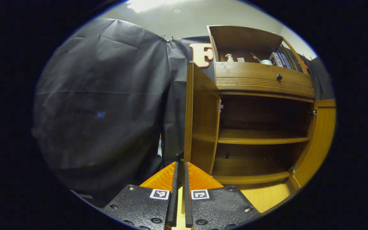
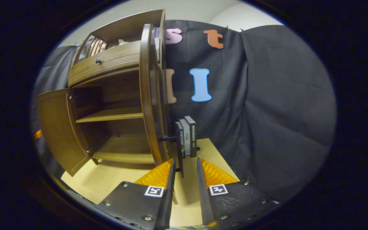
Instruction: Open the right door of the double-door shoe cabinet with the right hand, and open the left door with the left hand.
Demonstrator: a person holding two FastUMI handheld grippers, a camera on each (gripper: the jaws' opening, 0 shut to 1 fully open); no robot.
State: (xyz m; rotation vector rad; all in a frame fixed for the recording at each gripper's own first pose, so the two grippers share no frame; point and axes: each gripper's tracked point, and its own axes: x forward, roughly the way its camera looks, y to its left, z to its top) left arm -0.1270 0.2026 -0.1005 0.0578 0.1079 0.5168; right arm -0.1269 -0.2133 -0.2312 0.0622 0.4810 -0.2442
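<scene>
The wooden shoe cabinet (image 1: 264,83) stands with both doors swung out and its shelves bare. In the left gripper view the left door (image 1: 188,111) is seen edge-on, straight ahead. My left gripper (image 1: 181,163) is closed to a narrow gap around that door's small dark knob (image 1: 179,156). In the right gripper view the right door (image 2: 148,95) is also edge-on, and its knob (image 2: 167,138) sticks out just beyond my right gripper (image 2: 185,161). That gripper is open and apart from the knob. The left door (image 2: 56,127) hangs wide at the far side.
Three books (image 2: 187,134) stand on the pale table (image 2: 113,182) behind the right door. The cabinet has a drawer (image 1: 264,80), and its top shelf (image 1: 251,59) holds a bottle and boxes. Black cloth walls surround the booth.
</scene>
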